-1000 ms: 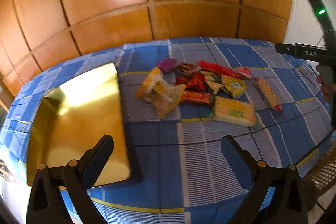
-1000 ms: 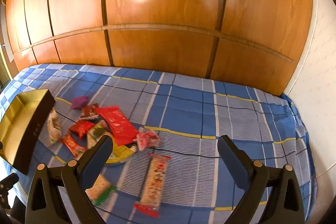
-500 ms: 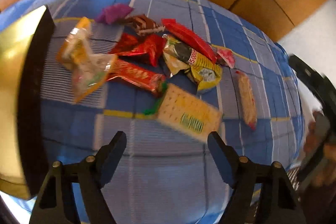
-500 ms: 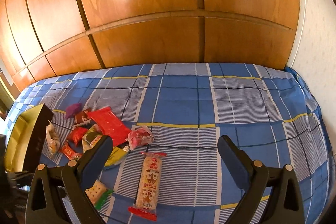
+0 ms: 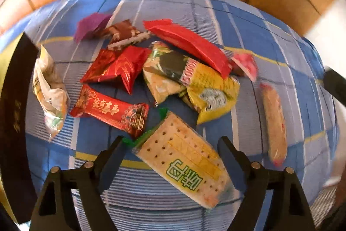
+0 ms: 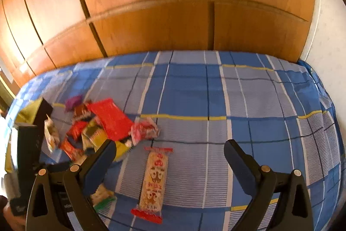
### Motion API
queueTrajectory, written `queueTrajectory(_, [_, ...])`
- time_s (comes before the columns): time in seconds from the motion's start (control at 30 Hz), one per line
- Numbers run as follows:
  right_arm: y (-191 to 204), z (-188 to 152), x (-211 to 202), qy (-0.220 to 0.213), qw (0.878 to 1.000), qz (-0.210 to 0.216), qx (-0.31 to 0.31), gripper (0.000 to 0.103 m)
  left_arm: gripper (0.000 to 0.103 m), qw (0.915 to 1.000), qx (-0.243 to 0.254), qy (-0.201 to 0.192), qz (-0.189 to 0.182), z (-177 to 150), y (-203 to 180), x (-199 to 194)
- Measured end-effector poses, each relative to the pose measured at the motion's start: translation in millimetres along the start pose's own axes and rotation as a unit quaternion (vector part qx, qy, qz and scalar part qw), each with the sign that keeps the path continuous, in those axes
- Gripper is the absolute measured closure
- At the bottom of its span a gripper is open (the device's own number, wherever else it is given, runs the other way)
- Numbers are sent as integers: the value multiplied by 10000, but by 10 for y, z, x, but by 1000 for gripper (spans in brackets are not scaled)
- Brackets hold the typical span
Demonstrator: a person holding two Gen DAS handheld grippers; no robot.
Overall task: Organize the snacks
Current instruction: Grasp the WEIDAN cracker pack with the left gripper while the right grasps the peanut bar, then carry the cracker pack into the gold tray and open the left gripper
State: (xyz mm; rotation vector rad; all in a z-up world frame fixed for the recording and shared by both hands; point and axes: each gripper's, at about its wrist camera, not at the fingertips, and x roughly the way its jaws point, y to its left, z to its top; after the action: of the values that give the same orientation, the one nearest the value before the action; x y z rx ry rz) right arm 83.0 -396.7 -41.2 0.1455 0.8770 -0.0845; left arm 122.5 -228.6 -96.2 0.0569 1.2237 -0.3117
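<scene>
Left wrist view first: our left gripper is spread wide and holding nothing, with the cracker pack lying flat on the bed right between the two fingers, green-edged end pointing away from us. We can't tell whether either finger is actually touching the wrapper. Just past it sits the red bar with gold lettering, and beyond that the shiny red pouch and the yellow-green bag, all bunched together. A long plain red packet lies across the top of the yellow-green bag, with a small pink candy just beside its right end. At the far side we've got a brown wrapper and a purple one. Off to the left a clear crinkly bag sits right next to the dark wall of the box. The long rice-cracker stick lies on its own to the right, apart from the pile.

Over in the right wrist view, our right gripper is also wide apart and empty, hanging above the blue checked bed with that same stick lying lengthwise below it. Behind the bed is a wooden wardrobe.
</scene>
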Motion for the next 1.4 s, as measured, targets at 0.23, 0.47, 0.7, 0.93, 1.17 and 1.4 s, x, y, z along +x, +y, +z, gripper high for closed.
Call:
queueTrajectory(0.23, [173,-131,299,724,9966,134,-367,25,48,9954,905,-276,-163,-374,114,-167])
queueTrajectory(0.47, [378,-346,620,1406,9857,-141,-917,63,34,9923,1174,-397,5,-711,395,-233])
queueTrajectory(0.7, [314,-418,696,1588,9828,-201,-920,69,56,9906,1149,-737,-47,-855,552,-357])
queueTrajectory(0.93, [404,-503,694,1454,9812,-335,-1227,70,56,9896,929,-1059,-299,-893,734,-588])
queueTrajectory(1.17, [530,-544,652,1367,9776,-444,-1536,74,56,9832,715,-1665,-231,-797,879,-1090])
queueTrajectory(1.4, [642,-619,564,1290,9753,-528,-1715,74,56,9716,301,-2321,354,-759,1221,-1623])
